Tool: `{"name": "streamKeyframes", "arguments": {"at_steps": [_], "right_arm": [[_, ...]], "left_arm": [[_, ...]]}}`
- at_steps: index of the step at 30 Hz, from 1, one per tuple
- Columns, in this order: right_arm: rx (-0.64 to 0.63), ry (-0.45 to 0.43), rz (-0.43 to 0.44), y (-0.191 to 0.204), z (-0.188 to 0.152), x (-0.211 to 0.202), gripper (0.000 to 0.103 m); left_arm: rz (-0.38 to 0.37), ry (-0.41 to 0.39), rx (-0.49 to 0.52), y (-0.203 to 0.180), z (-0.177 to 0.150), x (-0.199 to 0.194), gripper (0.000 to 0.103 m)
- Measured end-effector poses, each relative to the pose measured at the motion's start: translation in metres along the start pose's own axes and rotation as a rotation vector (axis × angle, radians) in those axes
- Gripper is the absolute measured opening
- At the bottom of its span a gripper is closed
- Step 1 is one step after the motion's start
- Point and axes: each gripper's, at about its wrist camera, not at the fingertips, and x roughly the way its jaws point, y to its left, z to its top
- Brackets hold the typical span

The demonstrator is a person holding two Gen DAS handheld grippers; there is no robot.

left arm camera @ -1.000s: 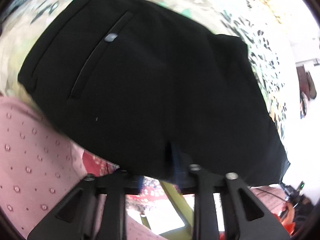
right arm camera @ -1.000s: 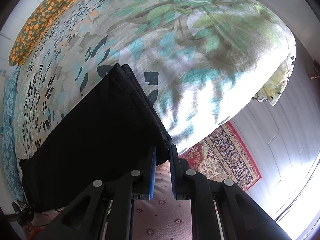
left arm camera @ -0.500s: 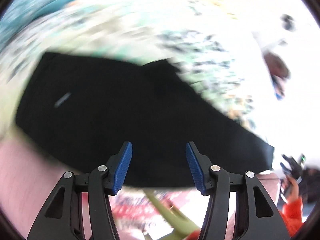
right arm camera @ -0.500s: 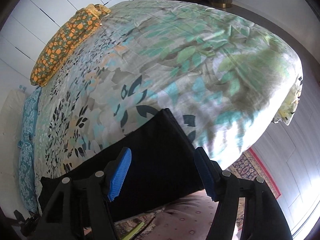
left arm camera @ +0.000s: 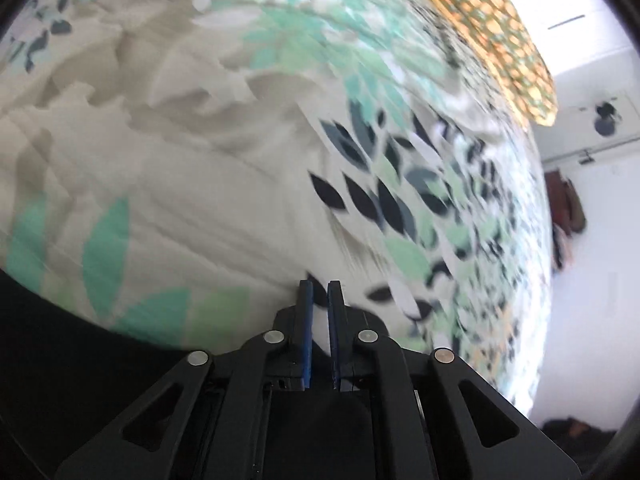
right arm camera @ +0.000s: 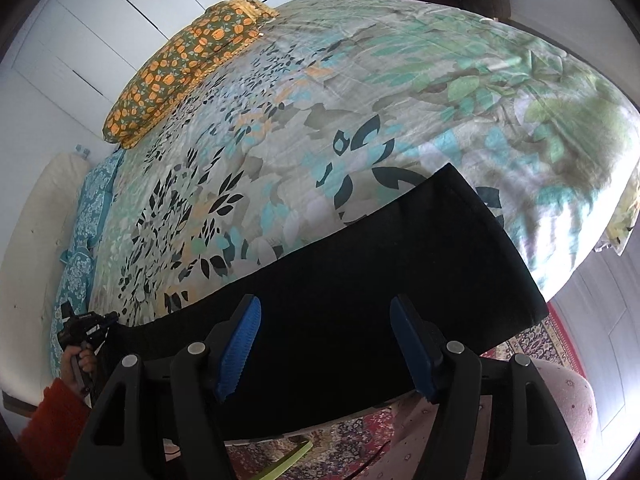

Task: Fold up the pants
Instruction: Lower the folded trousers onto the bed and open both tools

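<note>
Left gripper point(left arm camera: 319, 286) snapped closed, empty, swung off pants point(right arm camera: 340, 288); right gripper point(right arm camera: 325, 316) released, open

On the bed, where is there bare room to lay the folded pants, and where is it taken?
Free: the wide floral bedspread between the orange pillow and the black pants, and out to its right edge. Taken: the near edge under the pants; the blue cloth along the left.

No readable txt, labels, brand names, nos. or signs anywhere in either view; prints on fabric only.
</note>
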Motion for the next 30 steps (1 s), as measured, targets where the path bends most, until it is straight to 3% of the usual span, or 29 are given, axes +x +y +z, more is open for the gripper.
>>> {"name": "streamKeyframes", "arguments": {"at_steps": [1,2,4,5,6,8,10,12,13,17,19,20,21,22,24,26,28,30], "right_arm": [[0.007,-0.002,0.011,-0.001,0.001,0.0,0.068],[0.014,-0.003,0.024,-0.005,0.003,-0.002,0.068],[0.015,0.002,0.039,-0.009,0.009,-0.002,0.068],[0.0,0.009,0.032,-0.008,0.012,-0.001,0.068],[-0.023,0.016,0.019,-0.007,0.016,0.001,0.068],[-0.075,0.027,0.001,0.0,0.023,0.006,0.069],[-0.115,0.038,-0.003,0.009,0.025,0.012,0.069],[-0.14,0.053,0.0,0.014,0.022,0.018,0.069],[-0.146,0.065,0.0,0.016,0.021,0.021,0.069],[-0.171,0.073,0.022,0.016,0.021,0.016,0.069],[-0.227,0.091,-0.01,0.019,0.019,0.014,0.069],[-0.25,0.099,-0.024,0.019,0.017,0.014,0.069],[-0.264,0.108,-0.025,0.02,0.015,0.015,0.069],[-0.271,0.117,-0.019,0.021,0.013,0.016,0.069],[-0.282,0.13,-0.022,0.023,0.012,0.02,0.069],[-0.292,0.143,-0.026,0.03,0.012,0.024,0.069],[-0.296,0.16,-0.011,0.04,0.011,0.032,0.069],[-0.302,0.197,-0.013,0.052,0.005,0.045,0.073]], "left_arm": [[0.012,-0.008,-0.004,0.002,0.003,-0.002,0.008],[0.002,-0.022,0.005,0.0,0.003,-0.009,0.014],[0.009,-0.049,0.082,-0.006,-0.003,-0.027,0.04],[0.032,-0.064,0.145,-0.011,-0.007,-0.039,0.058],[0.06,-0.077,0.218,-0.016,-0.012,-0.051,0.065],[0.071,-0.059,0.321,-0.024,-0.018,-0.064,0.065],[0.066,0.007,0.36,-0.026,-0.023,-0.065,0.063],[0.107,0.05,0.394,-0.031,-0.027,-0.062,0.048],[0.115,0.065,0.423,-0.036,-0.03,-0.059,0.047],[0.193,0.112,0.698,-0.072,-0.068,-0.044,0.047],[0.233,0.12,0.797,-0.077,-0.085,-0.034,0.045],[0.253,0.126,0.826,-0.077,-0.091,-0.027,0.028],[0.294,0.127,0.836,-0.073,-0.094,-0.017,0.007],[0.356,0.118,0.831,-0.068,-0.093,-0.006,0.004],[0.391,0.068,0.784,-0.06,-0.085,0.004,0.002],[0.423,-0.03,0.712,-0.062,-0.073,0.003,0.002],[0.434,-0.065,0.625,-0.064,-0.061,0.007,0.002],[0.449,-0.089,0.611,-0.071,-0.058,0.008,0.003]]}}
